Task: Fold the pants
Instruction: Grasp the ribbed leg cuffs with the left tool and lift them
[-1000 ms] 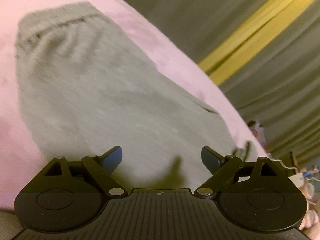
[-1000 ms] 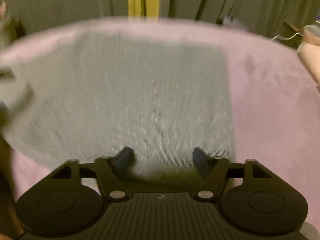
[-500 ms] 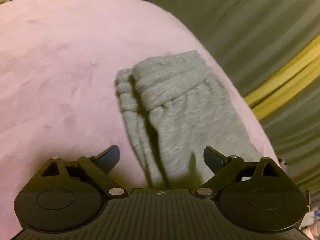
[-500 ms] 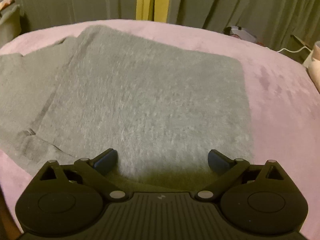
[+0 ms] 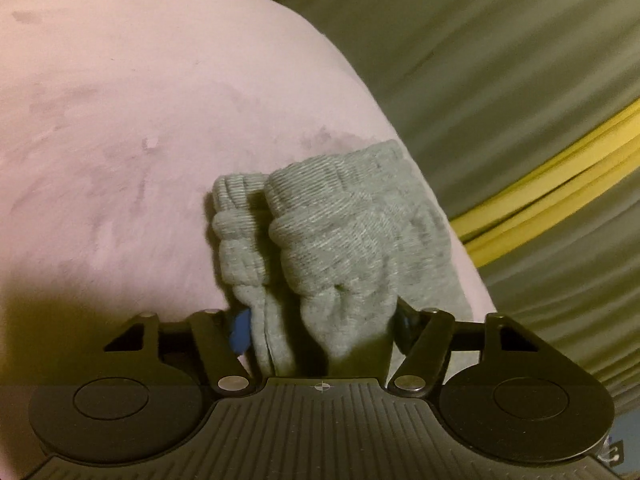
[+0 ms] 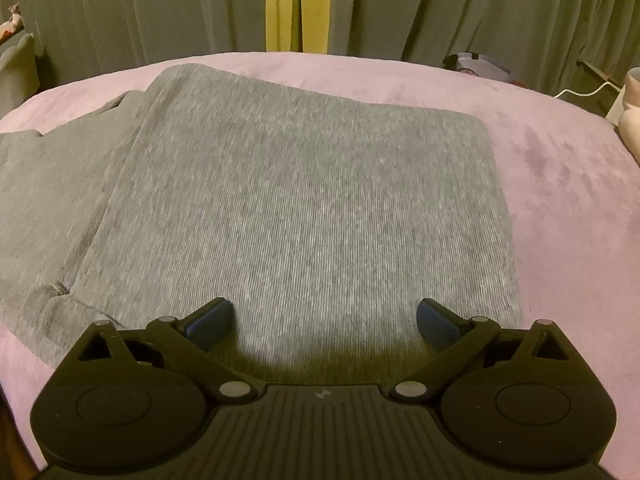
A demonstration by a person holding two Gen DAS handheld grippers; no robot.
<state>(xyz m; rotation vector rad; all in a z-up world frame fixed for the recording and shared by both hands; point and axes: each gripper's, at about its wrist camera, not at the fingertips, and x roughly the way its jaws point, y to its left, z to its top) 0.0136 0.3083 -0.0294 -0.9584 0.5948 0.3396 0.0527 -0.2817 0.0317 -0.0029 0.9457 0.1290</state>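
Note:
The grey knit pants (image 6: 304, 200) lie folded flat on the pink blanket (image 6: 560, 184), with a second layer sticking out at the left. My right gripper (image 6: 324, 316) hovers open over their near edge, nothing between its fingers. In the left wrist view, the pants' ribbed elastic end (image 5: 340, 232) is bunched up between the fingers of my left gripper (image 5: 320, 324). Its jaws are closing and the pads squeeze the cloth from both sides. The blue left pad (image 5: 240, 332) shows beside the fabric; the right one is mostly hidden by it.
The pink blanket (image 5: 120, 120) spreads wide to the left of the bunched end. Green curtains (image 6: 120, 20) with a yellow strip (image 6: 284, 4) hang behind the bed. A white cable (image 6: 580, 90) and a pale object (image 6: 632, 112) sit at the far right.
My left gripper has swung from over the flat pants to the ribbed end, moved in on it and closed, bunching the cloth. The right gripper has opened wide and stayed in place.

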